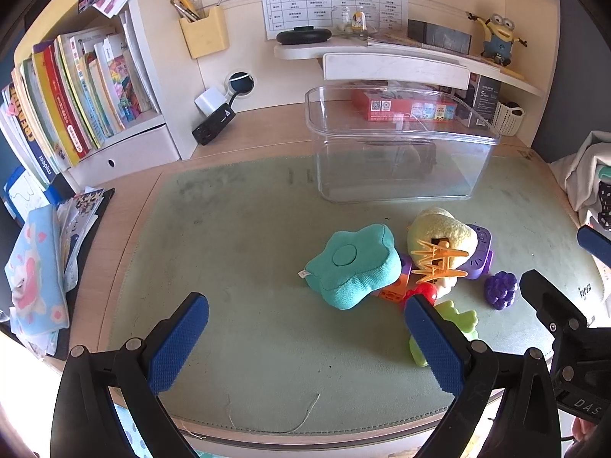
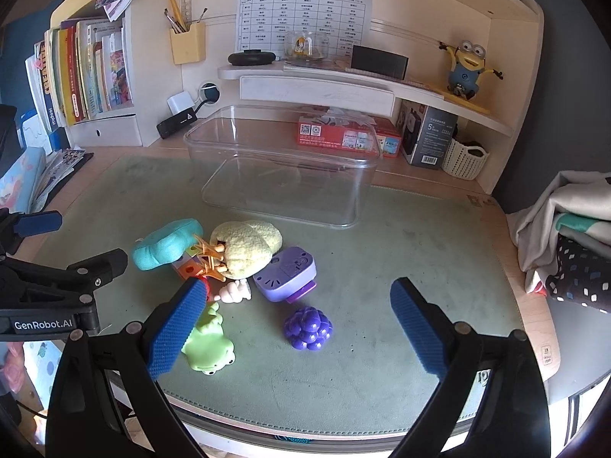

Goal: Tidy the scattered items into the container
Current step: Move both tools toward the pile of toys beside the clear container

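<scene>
A clear plastic container [image 1: 401, 152] [image 2: 282, 175] stands empty at the back of the green desk mat [image 1: 248, 259] [image 2: 401, 252]. In front of it lies a heap of toys: a teal flower cushion [image 1: 353, 263] [image 2: 168, 244], a yellow plush [image 1: 439, 234] [image 2: 246, 246], an orange clip [image 1: 439, 261] [image 2: 208, 257], a purple toy box [image 1: 479, 255] [image 2: 286, 273], purple grapes [image 1: 501, 290] [image 2: 307, 327], a green frog [image 1: 454, 324] [image 2: 208, 343] and a small white figure [image 2: 235, 292]. My left gripper [image 1: 305, 336] hovers open just before the cushion. My right gripper [image 2: 298, 324] is open around the grapes.
Books [image 1: 72, 95] fill a shelf at the left. A pen holder [image 1: 204, 30], a Minion figure [image 1: 498, 38] [image 2: 466, 68], a red box [image 2: 343, 135] and a white basket [image 2: 464, 160] sit at the back. Folded cloth [image 2: 569, 252] lies at the right, a pouch [image 1: 34, 278] at the left.
</scene>
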The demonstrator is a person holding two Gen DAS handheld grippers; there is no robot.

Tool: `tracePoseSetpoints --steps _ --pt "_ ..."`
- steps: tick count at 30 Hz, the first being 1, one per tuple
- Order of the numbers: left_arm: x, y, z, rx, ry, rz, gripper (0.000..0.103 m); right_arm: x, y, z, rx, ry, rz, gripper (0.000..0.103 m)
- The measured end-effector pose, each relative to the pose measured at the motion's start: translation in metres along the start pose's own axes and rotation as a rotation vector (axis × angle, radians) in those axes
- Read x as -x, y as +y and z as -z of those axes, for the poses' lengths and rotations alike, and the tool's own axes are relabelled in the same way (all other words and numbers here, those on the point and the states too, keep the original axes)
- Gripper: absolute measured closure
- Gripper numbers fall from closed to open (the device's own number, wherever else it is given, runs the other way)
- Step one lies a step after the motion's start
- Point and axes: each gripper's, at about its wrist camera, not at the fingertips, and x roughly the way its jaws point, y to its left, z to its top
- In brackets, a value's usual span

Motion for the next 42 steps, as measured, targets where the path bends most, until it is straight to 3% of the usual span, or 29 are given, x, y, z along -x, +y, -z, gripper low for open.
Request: tracePoseSetpoints --steps 6,9,15,19,24,30,42 --pt "0.005 -0.004 -0.020 -0.060 -0.032 -0.026 0.002 0.005 -0.002 -0.021 0.061 -0.033 0.018 0.007" --pt "0.005 -0.002 -0.032 -0.065 -0.010 0.015 0.002 0.004 -0.005 -0.030 0.062 -0.020 0.011 0.007" --pt "0.006 -0.002 -0.049 -0.086 0.015 0.096 0.002 -0.005 -0.015 -0.049 0.046 0.045 -0.028 0.007" --pt "0.003 -0.006 -0.061 -0.122 0.032 0.079 0.002 -0.012 -0.024 -0.062 0.025 0.084 -0.058 0.007" --pt "-0.009 -0.007 -0.080 -0.129 0.099 0.106 0.002 -0.025 -0.032 -0.076 -0.016 0.161 -0.124 0.007" --pt "-0.019 -0.009 -0.095 -0.122 0.177 0.182 0.002 -0.036 -0.033 -0.086 0.018 0.192 -0.090 0.007" --pt "-0.038 -0.011 -0.116 -0.121 0.259 0.191 0.002 -0.045 -0.028 -0.104 0.058 0.214 -0.072 0.007"
